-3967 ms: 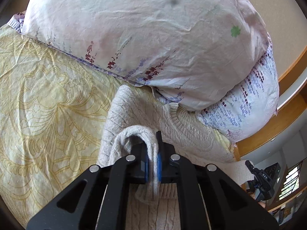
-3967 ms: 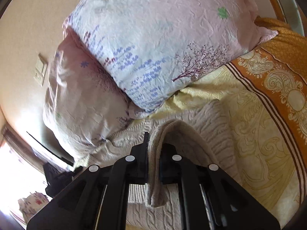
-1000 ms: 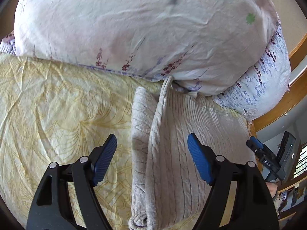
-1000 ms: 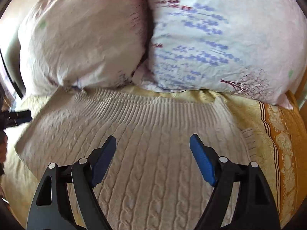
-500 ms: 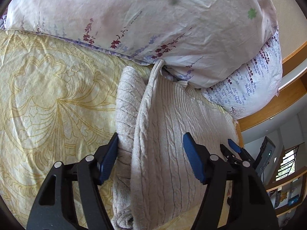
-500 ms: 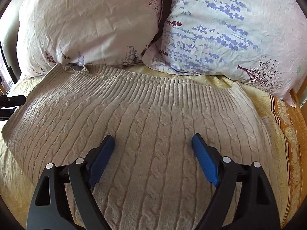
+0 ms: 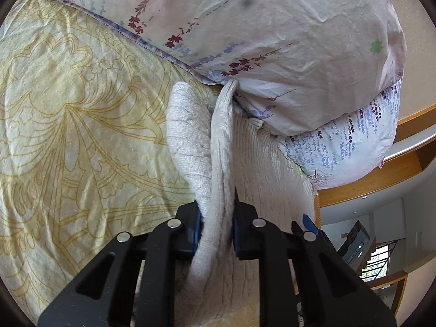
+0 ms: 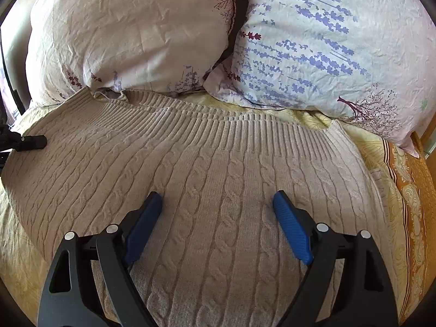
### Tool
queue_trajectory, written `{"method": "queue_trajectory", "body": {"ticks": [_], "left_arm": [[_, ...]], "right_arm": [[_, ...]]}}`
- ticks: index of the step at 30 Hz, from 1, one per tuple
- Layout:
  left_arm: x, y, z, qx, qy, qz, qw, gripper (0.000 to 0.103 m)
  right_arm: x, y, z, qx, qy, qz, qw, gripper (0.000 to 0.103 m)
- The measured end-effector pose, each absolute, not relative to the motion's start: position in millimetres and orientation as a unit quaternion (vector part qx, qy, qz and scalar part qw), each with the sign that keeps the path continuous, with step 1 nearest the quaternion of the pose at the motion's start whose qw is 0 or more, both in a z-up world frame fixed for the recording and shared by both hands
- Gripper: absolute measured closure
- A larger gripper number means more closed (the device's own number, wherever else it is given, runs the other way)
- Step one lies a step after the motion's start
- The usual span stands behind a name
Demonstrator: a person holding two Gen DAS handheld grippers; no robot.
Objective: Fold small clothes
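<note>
1. Left gripper (image 7: pixel 215 234): jaws closing, pads already pinching a raised edge fold of the cream cable-knit sweater (image 7: pixel 218 163).
2. Right gripper (image 8: pixel 218 218): jaws wide, nothing held, hovering over the sweater's flat middle.
3. Sweater lies on the yellow patterned bedspread (image 7: pixel 68 109); ribbed hem ahead of both grippers, against the floral pillows (image 8: pixel 130 32).

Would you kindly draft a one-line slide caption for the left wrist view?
Left gripper closing on a raised fold of the cream cable-knit sweater, on a yellow patterned bedspread beside floral pillows.
</note>
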State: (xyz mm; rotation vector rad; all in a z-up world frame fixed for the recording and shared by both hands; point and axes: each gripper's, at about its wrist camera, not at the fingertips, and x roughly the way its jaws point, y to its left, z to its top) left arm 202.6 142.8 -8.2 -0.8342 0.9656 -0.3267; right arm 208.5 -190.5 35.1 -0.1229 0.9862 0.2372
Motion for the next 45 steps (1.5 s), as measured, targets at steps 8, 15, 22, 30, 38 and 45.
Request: {"method": "queue_trajectory", "body": {"ticks": [8, 15, 22, 30, 38, 45], "left_arm": [[198, 109, 33, -0.425, 0.395, -0.202, 0.789, 0.089], [213, 54, 56, -0.474, 0.363, -0.262, 0.758, 0.090], [244, -24, 56, -0.502, 0.361, -0.311, 0.722, 0.090], [271, -130, 36, -0.497, 0.388, -0.362, 0.687, 0.090], [274, -152, 19, -0.507, 0.426, -0.389, 0.641, 0.050], [219, -96, 75, -0.292, 0.400, -0.335, 0.802, 0.027]], "right_arm": [[209, -207, 41, 0.001, 0.470, 0.154, 0.869, 0.015], [213, -286, 56, 0.242, 0.446, 0.213, 0.835, 0.007], [218, -344, 50, 0.399, 0.424, 0.275, 0.766, 0.005], [223, -401, 24, 0.548, 0.388, 0.305, 0.675, 0.001], [224, -405, 14, 0.543, 0.416, 0.269, 0.678, 0.001], [227, -399, 12, 0.508, 0.440, 0.248, 0.698, 0.007]]}}
